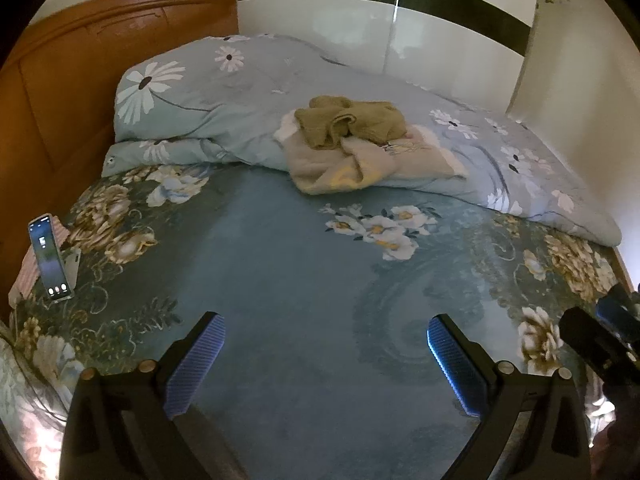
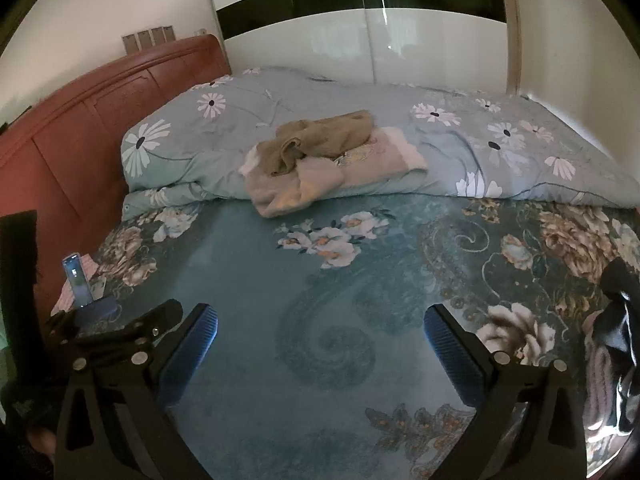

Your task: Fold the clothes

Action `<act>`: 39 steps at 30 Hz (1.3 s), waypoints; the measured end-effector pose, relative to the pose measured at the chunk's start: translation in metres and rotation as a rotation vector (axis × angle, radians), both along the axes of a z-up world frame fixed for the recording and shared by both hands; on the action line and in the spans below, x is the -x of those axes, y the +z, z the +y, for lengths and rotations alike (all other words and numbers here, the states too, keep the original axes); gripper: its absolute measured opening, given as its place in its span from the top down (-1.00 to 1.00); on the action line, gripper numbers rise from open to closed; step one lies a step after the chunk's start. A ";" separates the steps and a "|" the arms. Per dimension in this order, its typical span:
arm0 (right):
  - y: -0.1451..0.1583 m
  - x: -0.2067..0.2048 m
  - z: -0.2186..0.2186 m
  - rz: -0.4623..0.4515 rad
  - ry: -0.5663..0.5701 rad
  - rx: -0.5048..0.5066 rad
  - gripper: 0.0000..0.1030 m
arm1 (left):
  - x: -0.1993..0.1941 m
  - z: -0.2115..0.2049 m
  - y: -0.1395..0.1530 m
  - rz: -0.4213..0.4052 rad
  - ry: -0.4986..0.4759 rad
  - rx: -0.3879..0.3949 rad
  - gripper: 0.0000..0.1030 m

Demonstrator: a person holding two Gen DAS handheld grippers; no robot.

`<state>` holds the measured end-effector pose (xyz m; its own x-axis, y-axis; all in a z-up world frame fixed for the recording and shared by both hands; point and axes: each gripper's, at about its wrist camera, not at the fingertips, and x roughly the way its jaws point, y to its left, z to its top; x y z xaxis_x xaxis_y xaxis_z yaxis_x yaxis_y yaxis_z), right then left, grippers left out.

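Observation:
An olive-green knitted garment [image 1: 350,120] lies crumpled on a beige fleece garment [image 1: 360,160], both on the rolled quilt at the far side of the bed. They also show in the right wrist view, the olive garment [image 2: 320,136] on the beige one [image 2: 296,188]. My left gripper [image 1: 324,332] is open and empty over the blue floral bedsheet [image 1: 288,272], well short of the clothes. My right gripper [image 2: 320,324] is open and empty over the sheet [image 2: 248,264] too. The left gripper's body shows at the left edge of the right wrist view.
A light-blue daisy quilt [image 1: 224,96] is rolled along the far side. A wooden headboard [image 1: 60,92] is on the left. A phone on a stand [image 1: 50,258] sits at the left bed edge. A dark pile of clothing [image 2: 612,344] lies at the right. White wardrobe doors [image 1: 360,36] stand behind.

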<state>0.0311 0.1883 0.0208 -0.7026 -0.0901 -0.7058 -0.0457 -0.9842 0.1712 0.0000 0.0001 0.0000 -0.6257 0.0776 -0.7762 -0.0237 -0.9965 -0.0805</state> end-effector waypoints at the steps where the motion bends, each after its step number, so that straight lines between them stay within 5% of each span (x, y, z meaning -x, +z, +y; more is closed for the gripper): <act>1: 0.000 -0.001 0.000 -0.001 0.000 -0.001 -1.00 | 0.000 0.001 0.000 0.001 0.000 0.010 -1.00; 5: 0.000 -0.004 0.000 -0.003 -0.001 -0.003 -1.00 | -0.001 0.006 0.001 0.004 -0.002 0.049 -1.00; 39: -0.003 -0.017 -0.006 -0.027 0.019 -0.009 -1.00 | -0.014 0.006 0.006 0.005 -0.060 -0.025 -1.00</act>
